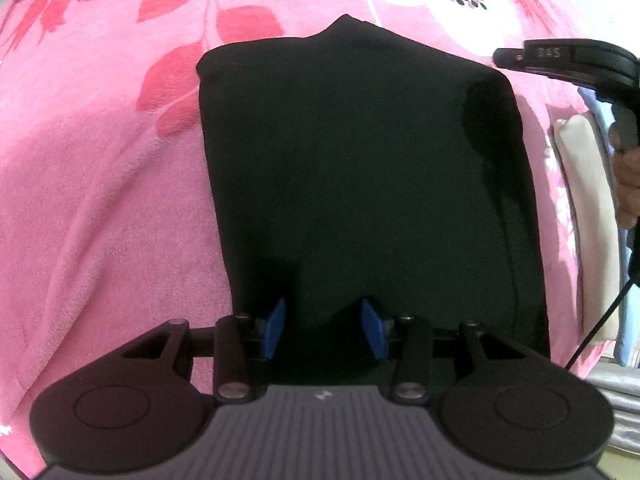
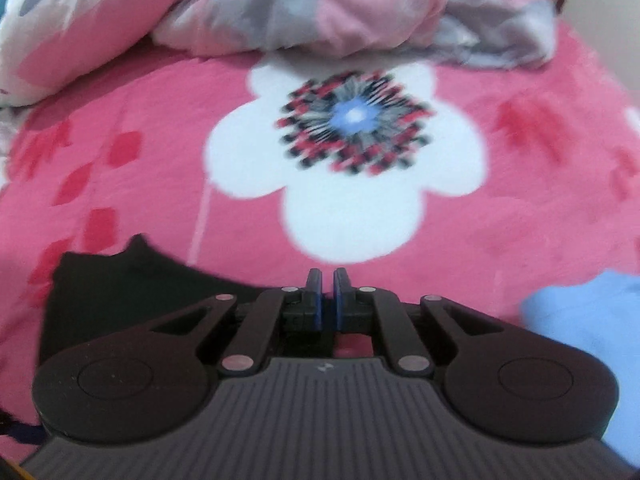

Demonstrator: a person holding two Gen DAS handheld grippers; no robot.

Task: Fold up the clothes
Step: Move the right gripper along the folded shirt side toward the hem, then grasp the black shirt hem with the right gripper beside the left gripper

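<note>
A black garment (image 1: 360, 176), folded into a tall rectangle, lies flat on the pink flowered blanket (image 1: 100, 200). My left gripper (image 1: 325, 330) points down over its near edge. Its blue pads (image 1: 275, 330) stand apart with black cloth between them, and I see no pinch. In the right wrist view a corner of the garment (image 2: 120, 280) shows at lower left. My right gripper (image 2: 328, 300) hovers beside the garment's far right corner over the blanket (image 2: 520, 220). It is shut, with nothing between its pads. The left wrist view shows it from the side (image 1: 560, 60), held by a hand (image 1: 626, 176).
A stack of folded clothes, cream and light blue (image 1: 588, 200), sits right of the black garment. The same light blue cloth (image 2: 592, 332) lies at the lower right. A crumpled pink and grey duvet (image 2: 300, 4) lines the far end. A black cable (image 1: 600, 320) hangs at the right.
</note>
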